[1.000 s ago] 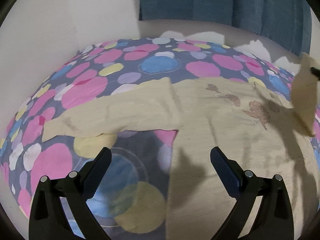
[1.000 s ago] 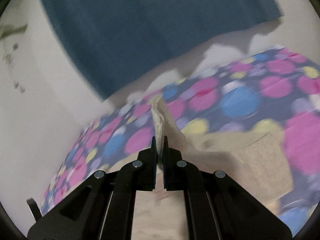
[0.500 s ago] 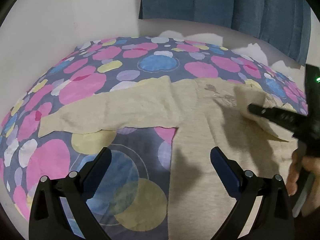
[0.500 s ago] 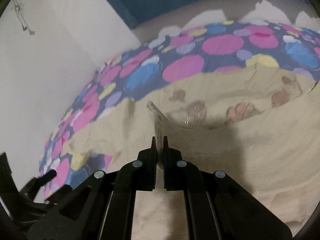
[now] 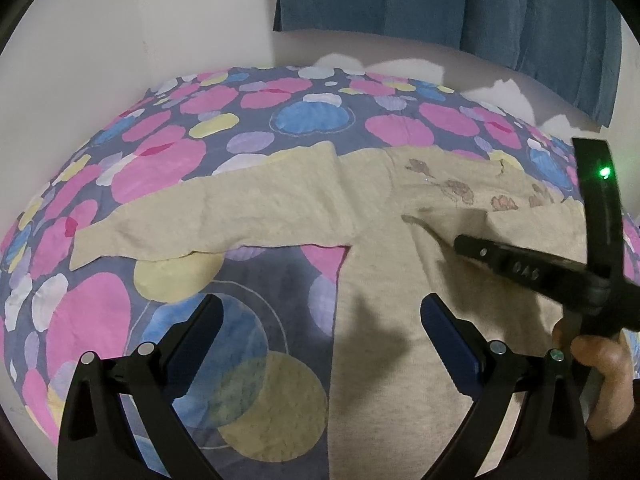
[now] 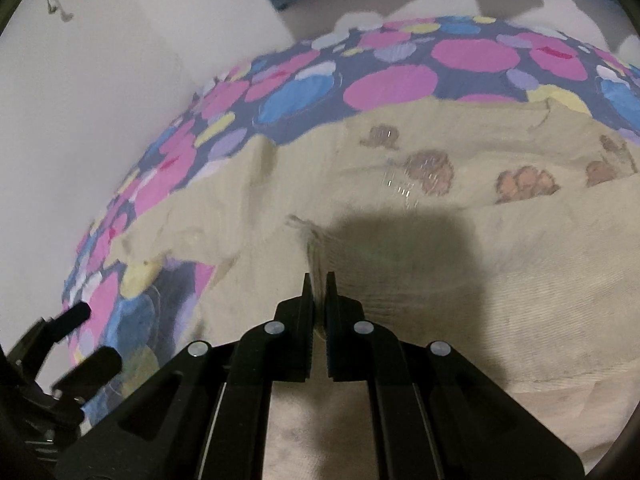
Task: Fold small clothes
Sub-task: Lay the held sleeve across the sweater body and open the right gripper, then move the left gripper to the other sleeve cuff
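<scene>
A small beige long-sleeved top (image 5: 380,240) with brown animal prints lies on a dotted bedcover (image 5: 160,152). Its left sleeve (image 5: 224,216) is spread flat to the left. My right gripper (image 6: 319,280) is shut on the cuff of the right sleeve (image 6: 440,272), which is folded over the top's body and held low on it. It also shows in the left wrist view (image 5: 460,242). My left gripper (image 5: 320,316) is open and empty, just above the top's left side edge.
The bedcover (image 6: 400,80) has pink, blue and yellow dots. A white wall (image 5: 120,40) stands at the left and a blue curtain (image 5: 440,0) hangs behind. The left gripper shows at the lower left of the right wrist view (image 6: 72,336).
My right gripper has carried the sleeve cuff from up in the air at the right down and leftward onto the top's body. The left gripper has hardly moved.
</scene>
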`<control>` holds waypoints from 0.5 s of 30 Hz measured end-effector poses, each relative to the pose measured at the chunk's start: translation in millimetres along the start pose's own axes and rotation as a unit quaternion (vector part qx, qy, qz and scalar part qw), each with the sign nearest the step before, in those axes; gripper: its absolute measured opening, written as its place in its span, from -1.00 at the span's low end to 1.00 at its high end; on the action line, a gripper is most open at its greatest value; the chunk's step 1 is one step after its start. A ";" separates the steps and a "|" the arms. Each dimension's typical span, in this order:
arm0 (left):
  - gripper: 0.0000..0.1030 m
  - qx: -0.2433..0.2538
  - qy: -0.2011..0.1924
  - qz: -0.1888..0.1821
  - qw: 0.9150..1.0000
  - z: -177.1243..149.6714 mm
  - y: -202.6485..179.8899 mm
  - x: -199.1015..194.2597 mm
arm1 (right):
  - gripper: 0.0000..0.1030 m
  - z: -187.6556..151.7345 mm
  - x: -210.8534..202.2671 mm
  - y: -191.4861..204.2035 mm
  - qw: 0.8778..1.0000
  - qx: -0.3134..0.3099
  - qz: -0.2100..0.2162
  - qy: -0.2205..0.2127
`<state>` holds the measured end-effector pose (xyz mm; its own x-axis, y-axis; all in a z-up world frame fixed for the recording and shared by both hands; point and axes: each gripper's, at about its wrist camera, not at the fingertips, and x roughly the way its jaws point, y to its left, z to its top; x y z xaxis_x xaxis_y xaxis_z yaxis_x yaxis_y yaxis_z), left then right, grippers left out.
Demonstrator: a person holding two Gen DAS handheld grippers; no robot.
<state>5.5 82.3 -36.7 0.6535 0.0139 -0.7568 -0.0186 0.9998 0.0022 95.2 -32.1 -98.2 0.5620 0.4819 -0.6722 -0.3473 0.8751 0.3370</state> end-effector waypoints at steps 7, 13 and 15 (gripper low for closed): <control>0.91 0.004 0.002 -0.003 1.000 -1.8 -2.9 1.1 | -0.69 -4.6 -6.6 -9.5 0.998 0.017 0.054 0.040; 0.91 0.006 -0.006 -0.020 1.000 -2.7 -5.0 -0.2 | -0.27 16.4 -115.8 -116.3 0.988 0.116 0.072 -0.068; 0.91 0.007 -0.009 -0.025 1.000 -2.9 -7.9 0.0 | -0.23 21.8 -146.7 -177.0 0.978 0.170 0.031 -0.116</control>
<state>3.4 74.4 -38.7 0.6667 -0.0353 -0.7445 0.0250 0.9994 -0.0250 90.6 -256.8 -44.8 0.7161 0.4976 -0.4896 -0.1389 0.7889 0.5986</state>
